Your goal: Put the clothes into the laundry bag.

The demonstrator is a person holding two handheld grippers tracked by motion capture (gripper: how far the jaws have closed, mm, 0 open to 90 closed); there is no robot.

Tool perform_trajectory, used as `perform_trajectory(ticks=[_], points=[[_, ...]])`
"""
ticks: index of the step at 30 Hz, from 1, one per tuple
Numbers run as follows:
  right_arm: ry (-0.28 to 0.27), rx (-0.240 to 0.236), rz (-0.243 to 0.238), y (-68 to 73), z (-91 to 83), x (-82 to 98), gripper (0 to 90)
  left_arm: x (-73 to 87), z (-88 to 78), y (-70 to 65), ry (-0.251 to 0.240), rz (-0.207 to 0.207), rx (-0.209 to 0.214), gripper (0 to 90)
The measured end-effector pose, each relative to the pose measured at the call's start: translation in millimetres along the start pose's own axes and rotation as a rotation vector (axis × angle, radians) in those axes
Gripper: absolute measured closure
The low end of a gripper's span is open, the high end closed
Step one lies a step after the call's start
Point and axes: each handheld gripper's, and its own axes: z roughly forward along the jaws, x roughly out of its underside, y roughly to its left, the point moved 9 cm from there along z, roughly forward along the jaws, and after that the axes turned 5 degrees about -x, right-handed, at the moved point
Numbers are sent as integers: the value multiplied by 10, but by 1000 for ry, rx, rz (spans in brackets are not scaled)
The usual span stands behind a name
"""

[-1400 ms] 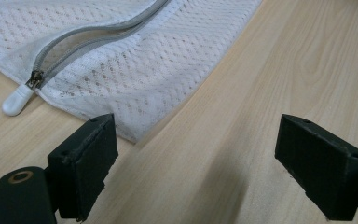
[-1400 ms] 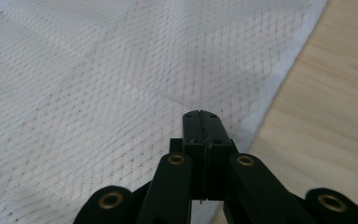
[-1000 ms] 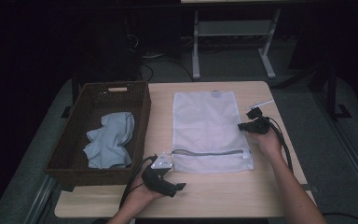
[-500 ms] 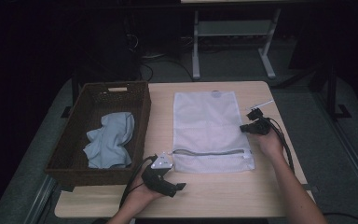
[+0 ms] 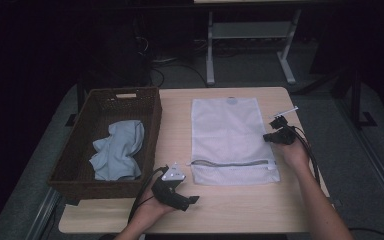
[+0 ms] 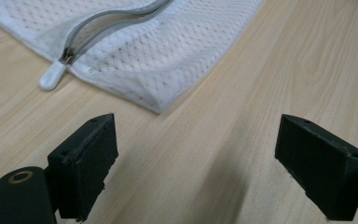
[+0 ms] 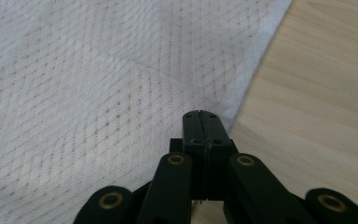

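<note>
— Where is the mesh bag [image 5: 232, 137]?

— Flat on the table [image 5: 240, 210], centre of the high view, its zipper [image 5: 230, 163] near the lower edge. A basket [image 5: 77, 165] with a blue cloth [image 5: 117, 150] sits at its left.

— And the tongs?

— The left gripper [image 6: 196, 154] stands spread wide over bare wood just below the bag's corner. The right gripper [image 7: 202, 123] is pressed together at the bag's right edge; whether it pinches mesh, I cannot tell.

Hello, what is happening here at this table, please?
A person works on a white mesh laundry bag lying flat on the table. The right hand-held gripper, shut, sits at the bag's right edge. The left hand-held gripper waits open near the zipper pull. A light blue cloth lies in the wicker basket.
</note>
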Motion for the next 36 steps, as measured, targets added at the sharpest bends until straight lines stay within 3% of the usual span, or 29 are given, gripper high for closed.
perform_trajectory(ticks=[36], points=[[26,86,94,-563,-303,286,895,0,-3,10,-3,-8,0,125]])
